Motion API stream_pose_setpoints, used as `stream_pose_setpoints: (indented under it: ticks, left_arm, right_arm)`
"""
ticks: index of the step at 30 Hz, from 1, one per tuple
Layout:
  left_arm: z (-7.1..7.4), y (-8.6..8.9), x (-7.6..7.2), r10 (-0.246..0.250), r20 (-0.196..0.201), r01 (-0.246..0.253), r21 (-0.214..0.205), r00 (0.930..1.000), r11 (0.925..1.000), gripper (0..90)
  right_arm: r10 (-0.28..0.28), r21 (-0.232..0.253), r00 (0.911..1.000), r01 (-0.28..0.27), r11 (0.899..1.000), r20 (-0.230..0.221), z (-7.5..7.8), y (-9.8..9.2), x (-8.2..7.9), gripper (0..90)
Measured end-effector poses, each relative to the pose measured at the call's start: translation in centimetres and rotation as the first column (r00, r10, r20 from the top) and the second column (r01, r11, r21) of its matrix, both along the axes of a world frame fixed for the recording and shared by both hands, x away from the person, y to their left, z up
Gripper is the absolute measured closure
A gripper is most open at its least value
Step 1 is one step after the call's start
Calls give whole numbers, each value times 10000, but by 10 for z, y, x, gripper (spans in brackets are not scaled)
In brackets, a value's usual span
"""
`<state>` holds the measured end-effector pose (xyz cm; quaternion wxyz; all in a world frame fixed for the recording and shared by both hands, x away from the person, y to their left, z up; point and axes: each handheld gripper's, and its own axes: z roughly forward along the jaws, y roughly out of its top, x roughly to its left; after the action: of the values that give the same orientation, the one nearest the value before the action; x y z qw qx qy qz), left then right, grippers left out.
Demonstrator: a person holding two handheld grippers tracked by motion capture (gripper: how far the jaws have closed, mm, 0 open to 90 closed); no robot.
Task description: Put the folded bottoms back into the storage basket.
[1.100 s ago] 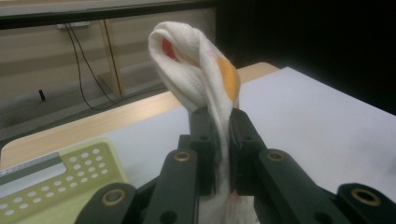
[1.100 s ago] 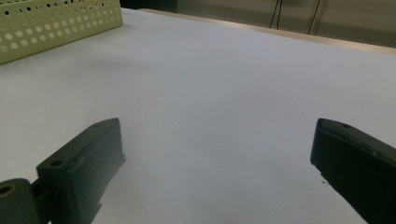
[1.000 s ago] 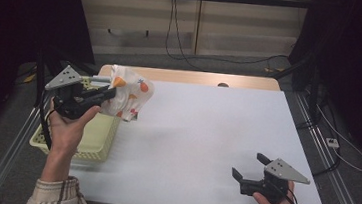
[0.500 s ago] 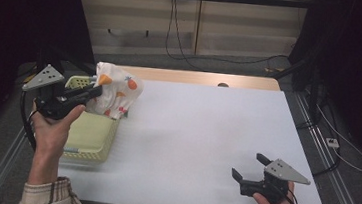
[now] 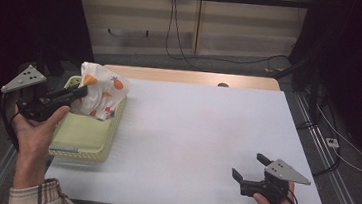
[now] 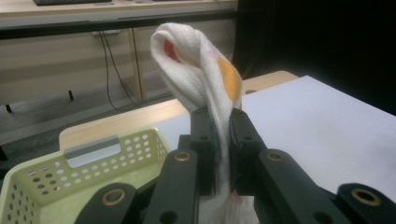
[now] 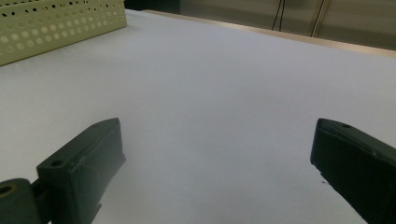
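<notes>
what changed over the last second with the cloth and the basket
The left tool, shut on the white fruit-print cloth, carried it leftward, so it now hangs over the far end of the pale green perforated plastic basket rather than beside its right edge. The grip is unchanged. The basket, the white table and the open right tool stayed put.

cloth (image 5: 98,94): white (orange, red prints) | basket (image 5: 82,140): pale yellow-green | table (image 5: 206,134): white

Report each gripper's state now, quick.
Left gripper: shut on the white terry cloth with orange and red prints, held above the pale green perforated plastic basket.
Right gripper: open, holding nothing, over the white table.
</notes>
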<state>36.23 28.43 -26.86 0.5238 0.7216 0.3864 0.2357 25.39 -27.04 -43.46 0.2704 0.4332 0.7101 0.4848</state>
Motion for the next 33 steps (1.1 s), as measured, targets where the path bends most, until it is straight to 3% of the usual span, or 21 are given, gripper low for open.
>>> stream_pose_setpoints:
  ticks: [9,16,33]
  left_arm:
    - [-4,11,0,281,-168,-282,-28,9995,9996,827]
    - [-13,16,9,507,-454,-507,16,9977,9987,827]
    - [-39,30,29,978,-1445,-957,217,9846,9952,827]
  right_arm:
    - [9,9,10000,-9,10000,-2,0,0,0,24]
    - [23,-14,10000,-23,10000,-5,0,0,1,24]
    - [8,-37,10000,-8,10000,-13,-1,0,1,24]
